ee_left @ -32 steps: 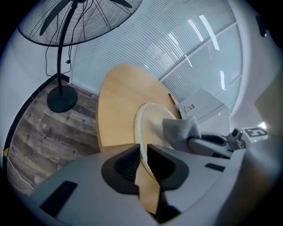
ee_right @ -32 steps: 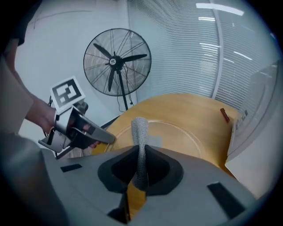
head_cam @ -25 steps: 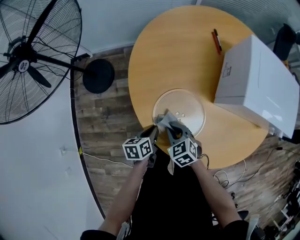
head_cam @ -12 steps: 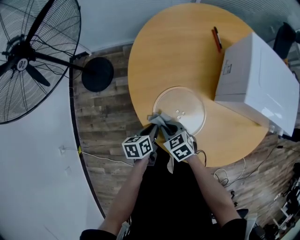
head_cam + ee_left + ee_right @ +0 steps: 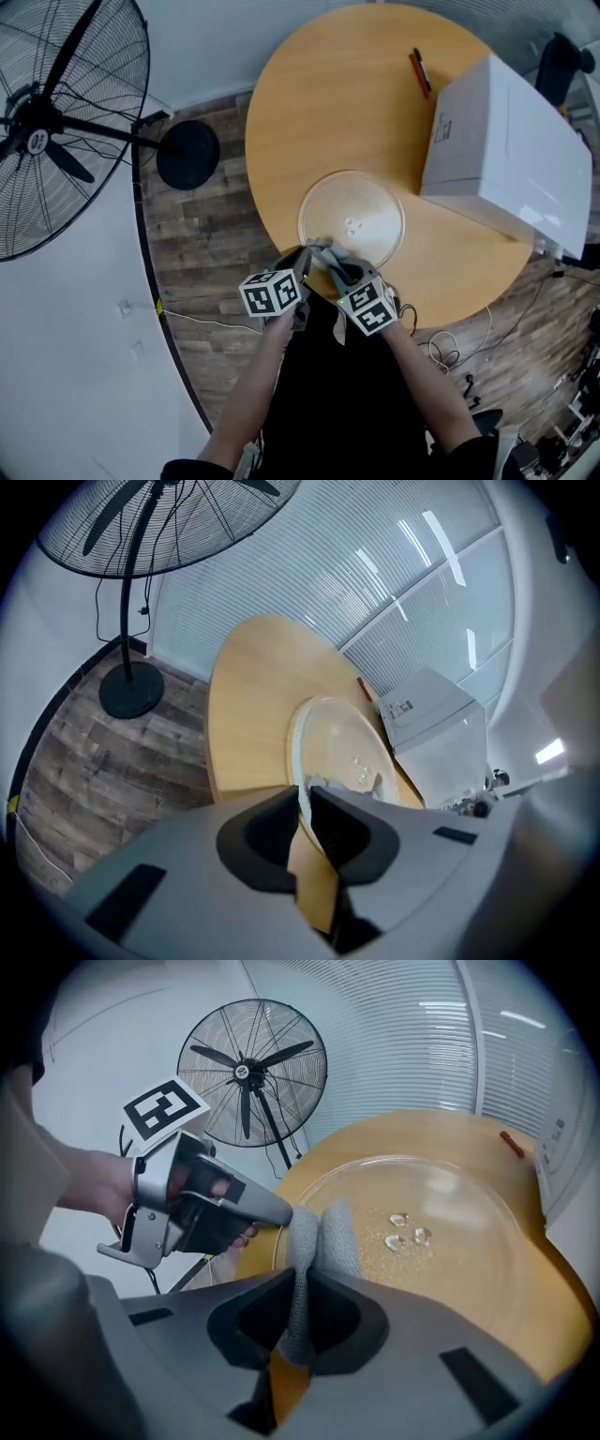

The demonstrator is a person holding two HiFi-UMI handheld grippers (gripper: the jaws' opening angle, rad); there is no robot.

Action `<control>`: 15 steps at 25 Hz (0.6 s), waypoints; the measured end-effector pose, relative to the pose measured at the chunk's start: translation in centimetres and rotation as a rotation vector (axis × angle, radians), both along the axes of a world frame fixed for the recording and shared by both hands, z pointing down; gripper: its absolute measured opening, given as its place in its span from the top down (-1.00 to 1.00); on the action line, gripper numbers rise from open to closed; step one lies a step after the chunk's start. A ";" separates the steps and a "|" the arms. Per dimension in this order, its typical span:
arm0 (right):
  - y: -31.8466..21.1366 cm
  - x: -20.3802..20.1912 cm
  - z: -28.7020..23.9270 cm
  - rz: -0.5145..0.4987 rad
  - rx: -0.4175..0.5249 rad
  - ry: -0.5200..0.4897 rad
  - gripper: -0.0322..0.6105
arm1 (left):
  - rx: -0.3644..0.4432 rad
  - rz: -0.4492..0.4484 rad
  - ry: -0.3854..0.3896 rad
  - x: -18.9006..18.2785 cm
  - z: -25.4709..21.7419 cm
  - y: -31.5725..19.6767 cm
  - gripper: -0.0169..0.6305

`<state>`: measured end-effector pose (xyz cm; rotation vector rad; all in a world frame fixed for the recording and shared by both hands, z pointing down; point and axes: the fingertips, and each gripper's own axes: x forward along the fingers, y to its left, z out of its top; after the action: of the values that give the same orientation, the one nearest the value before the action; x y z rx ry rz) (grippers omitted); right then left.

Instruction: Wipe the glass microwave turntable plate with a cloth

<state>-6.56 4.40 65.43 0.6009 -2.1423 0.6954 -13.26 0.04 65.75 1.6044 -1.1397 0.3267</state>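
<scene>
The round glass turntable plate lies on the round wooden table, near its front edge. My left gripper is shut on the plate's near-left rim; in the left gripper view the thin rim runs between the jaws. My right gripper is shut on a grey cloth, which rests against the plate's near edge. In the right gripper view the folded cloth stands up from the jaws over the plate, and the left gripper meets the rim beside it.
A white microwave stands on the table's right side, and a red-and-black pen lies behind it. A large black pedestal fan stands on the wooden floor to the left, with its base close to the table.
The right gripper with the cloth slid left along the plate's near edge, then back toward the rim. The left gripper kept its hold on the rim.
</scene>
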 end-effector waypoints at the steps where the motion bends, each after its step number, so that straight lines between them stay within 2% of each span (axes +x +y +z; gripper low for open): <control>1: 0.2 0.6 0.1 0.005 -0.002 0.006 0.78 | 0.000 0.001 0.000 0.0 0.0 0.0 0.83; 8: -0.4 4.8 -0.3 0.057 0.010 0.025 0.78 | -0.001 0.021 -0.005 0.0 0.0 -0.1 0.84; 15: -3.2 8.7 -0.4 0.146 0.036 0.052 0.78 | 0.001 0.052 -0.016 0.0 0.0 -0.1 0.84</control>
<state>2.11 1.20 65.01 0.7922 -2.0812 0.7130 -13.22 -0.05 65.75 1.6367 -1.1112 0.3737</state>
